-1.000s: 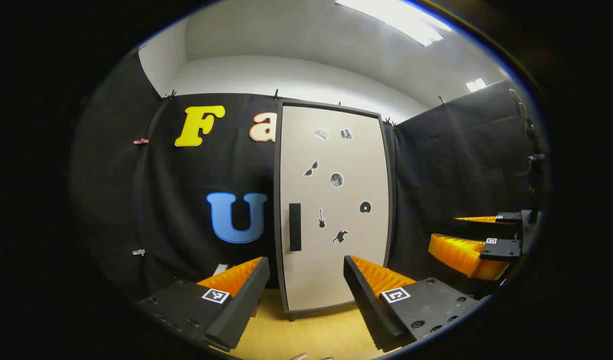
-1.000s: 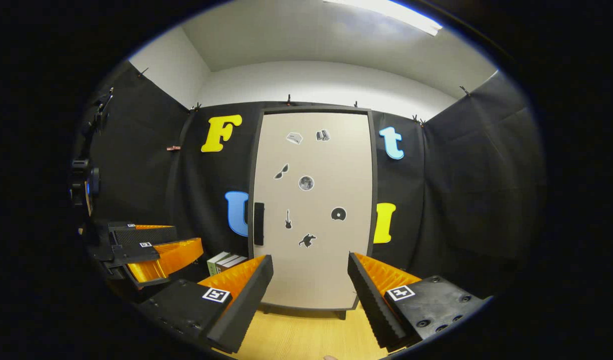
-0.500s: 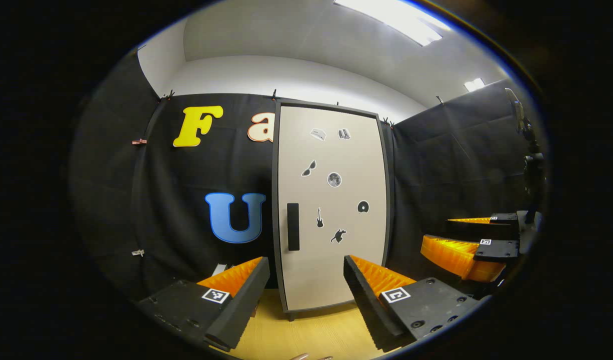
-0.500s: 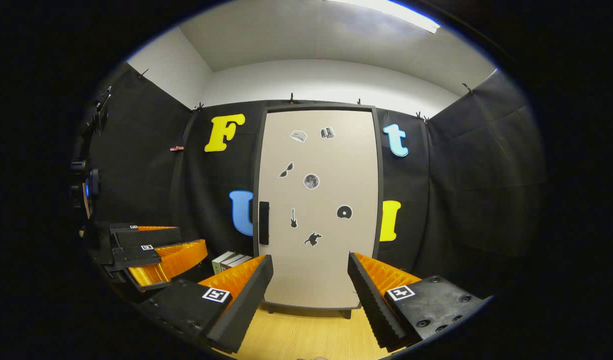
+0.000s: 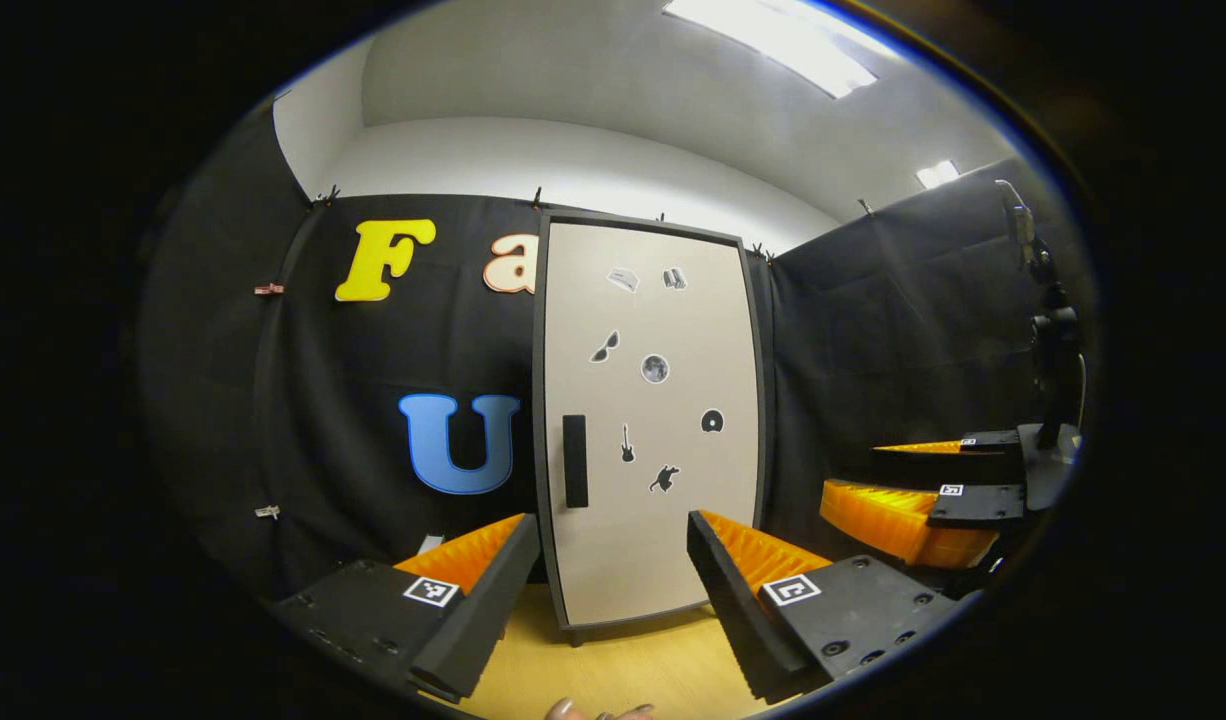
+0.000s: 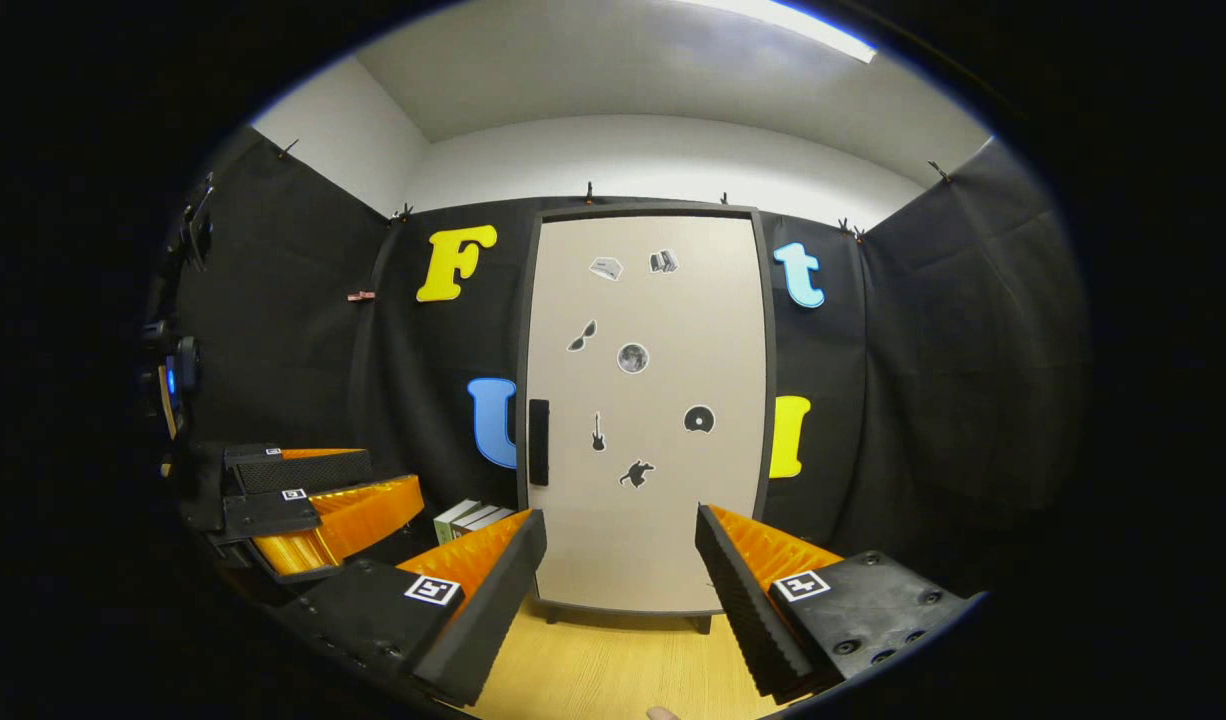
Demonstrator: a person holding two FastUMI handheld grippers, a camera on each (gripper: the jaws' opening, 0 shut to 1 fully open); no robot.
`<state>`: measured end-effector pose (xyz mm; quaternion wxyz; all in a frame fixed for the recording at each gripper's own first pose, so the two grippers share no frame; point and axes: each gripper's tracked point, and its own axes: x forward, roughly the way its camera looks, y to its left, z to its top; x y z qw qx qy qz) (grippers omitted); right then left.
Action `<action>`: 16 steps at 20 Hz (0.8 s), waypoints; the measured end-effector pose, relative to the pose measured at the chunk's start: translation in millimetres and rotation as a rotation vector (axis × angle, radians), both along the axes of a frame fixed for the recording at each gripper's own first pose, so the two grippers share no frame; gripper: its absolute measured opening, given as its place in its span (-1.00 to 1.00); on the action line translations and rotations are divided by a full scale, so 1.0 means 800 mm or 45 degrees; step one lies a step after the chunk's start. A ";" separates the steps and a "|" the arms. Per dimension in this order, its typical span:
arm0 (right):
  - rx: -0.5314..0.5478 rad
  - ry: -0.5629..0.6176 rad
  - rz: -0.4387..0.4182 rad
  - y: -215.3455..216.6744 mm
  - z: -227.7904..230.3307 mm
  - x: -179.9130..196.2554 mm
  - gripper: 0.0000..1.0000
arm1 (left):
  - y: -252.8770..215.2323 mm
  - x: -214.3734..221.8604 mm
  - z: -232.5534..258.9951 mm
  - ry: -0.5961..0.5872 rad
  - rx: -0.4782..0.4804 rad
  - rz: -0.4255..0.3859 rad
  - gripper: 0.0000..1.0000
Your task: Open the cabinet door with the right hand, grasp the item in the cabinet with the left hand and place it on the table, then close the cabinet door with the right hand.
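Note:
A tall beige cabinet door in a dark frame stands shut on the wooden table, with small stickers on it. Its black vertical handle sits on the door's left side. My left gripper is open, well short of the door, with nothing between its fingers. My right gripper is also open and empty, facing the door from a distance. In the left gripper view the right gripper shows off to the right; in the right gripper view the left gripper shows off to the left. The cabinet's contents are hidden.
Light wooden tabletop runs up to the cabinet's feet. A few boxes or books lie left of the cabinet's base. Black cloth walls close the booth. A camera stand rises at the right, another mount at the left.
Both views have pulled back and shifted slightly; the cabinet looks a little smaller in the left gripper view. The door stays shut and both grippers stay open.

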<state>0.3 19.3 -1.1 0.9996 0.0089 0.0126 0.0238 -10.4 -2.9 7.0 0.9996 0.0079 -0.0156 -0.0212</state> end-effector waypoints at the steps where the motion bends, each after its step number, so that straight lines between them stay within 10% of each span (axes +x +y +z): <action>1: -0.002 0.000 0.005 0.003 0.000 0.001 0.95 | 0.005 -0.002 0.001 0.003 0.007 0.006 0.89; 16: -0.001 0.008 -0.055 0.046 0.000 0.025 0.95 | 0.052 -0.019 -0.018 0.062 0.006 -0.067 0.89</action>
